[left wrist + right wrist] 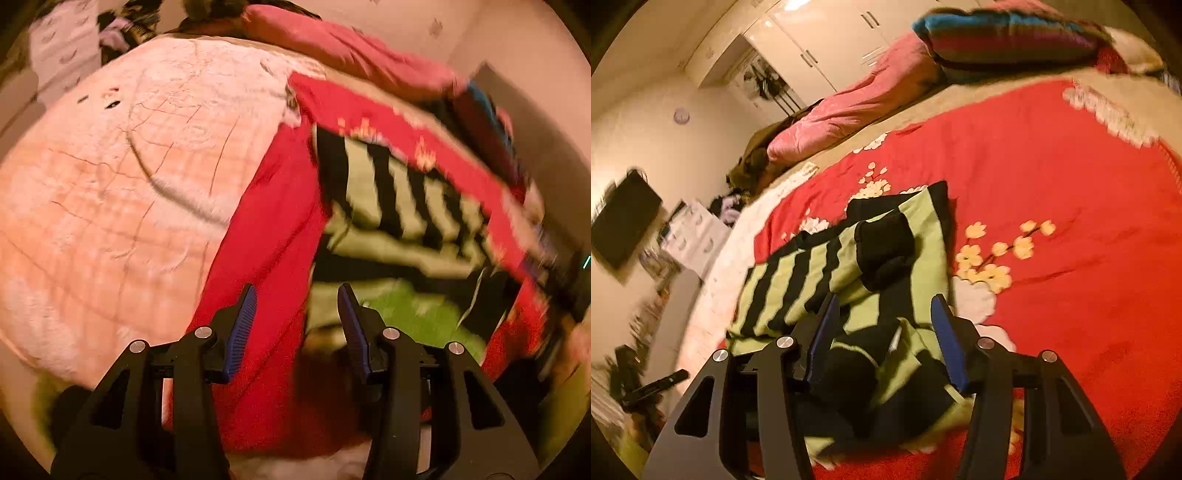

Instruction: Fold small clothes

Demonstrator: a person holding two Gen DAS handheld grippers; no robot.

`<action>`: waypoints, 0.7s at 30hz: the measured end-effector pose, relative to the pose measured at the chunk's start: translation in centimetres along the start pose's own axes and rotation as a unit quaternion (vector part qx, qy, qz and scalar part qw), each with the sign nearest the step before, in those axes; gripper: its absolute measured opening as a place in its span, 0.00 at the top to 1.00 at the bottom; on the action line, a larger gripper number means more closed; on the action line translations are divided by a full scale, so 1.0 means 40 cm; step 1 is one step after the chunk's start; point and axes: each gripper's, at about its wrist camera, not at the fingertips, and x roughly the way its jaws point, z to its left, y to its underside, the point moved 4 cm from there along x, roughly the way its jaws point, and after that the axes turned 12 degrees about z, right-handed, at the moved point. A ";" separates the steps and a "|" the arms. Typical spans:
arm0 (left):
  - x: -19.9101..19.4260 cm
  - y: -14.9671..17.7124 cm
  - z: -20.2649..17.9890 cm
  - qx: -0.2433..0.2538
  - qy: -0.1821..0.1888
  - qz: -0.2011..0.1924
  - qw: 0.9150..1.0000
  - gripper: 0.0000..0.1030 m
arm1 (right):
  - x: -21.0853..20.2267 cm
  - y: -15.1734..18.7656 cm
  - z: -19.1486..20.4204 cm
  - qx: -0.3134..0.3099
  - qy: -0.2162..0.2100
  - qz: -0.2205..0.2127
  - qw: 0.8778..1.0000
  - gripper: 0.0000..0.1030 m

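Note:
A small green and black striped garment [820, 273] lies on a red flowered blanket [1052, 192] on the bed. In the left wrist view it [399, 206] lies ahead and to the right, blurred. My left gripper [297, 291] is open and empty above the red blanket [273, 229], just left of the garment's near edge. My right gripper [882, 299] is open over the garment's bunched near end; its blue pads [947, 339] straddle the cloth without closing on it.
A pale pink quilt [110, 192] covers the bed left of the red blanket. A pink duvet [849, 107] and a striped pillow [1004, 40] lie at the far side. White wardrobes [827, 40] and a dark screen [624, 221] line the walls.

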 end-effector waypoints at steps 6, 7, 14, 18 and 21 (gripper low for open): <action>0.036 0.110 -0.012 -0.002 0.072 0.076 0.995 0.56 | -0.019 0.054 0.051 -0.028 -0.027 0.039 0.998 0.33; 0.047 0.122 -0.021 -0.009 0.119 0.088 0.989 0.52 | -0.005 0.063 0.063 -0.033 -0.027 0.054 0.998 0.33; 0.140 0.163 -0.063 -0.004 0.136 0.149 0.979 0.40 | 0.086 0.100 0.072 0.005 -0.047 0.118 0.992 0.26; 0.172 0.179 -0.064 -0.014 0.157 0.166 0.973 0.36 | 0.080 0.102 0.072 0.010 -0.059 0.115 0.992 0.26; 0.185 0.179 -0.068 -0.024 0.175 0.165 0.970 0.32 | 0.093 0.106 0.063 0.021 -0.067 0.123 0.990 0.31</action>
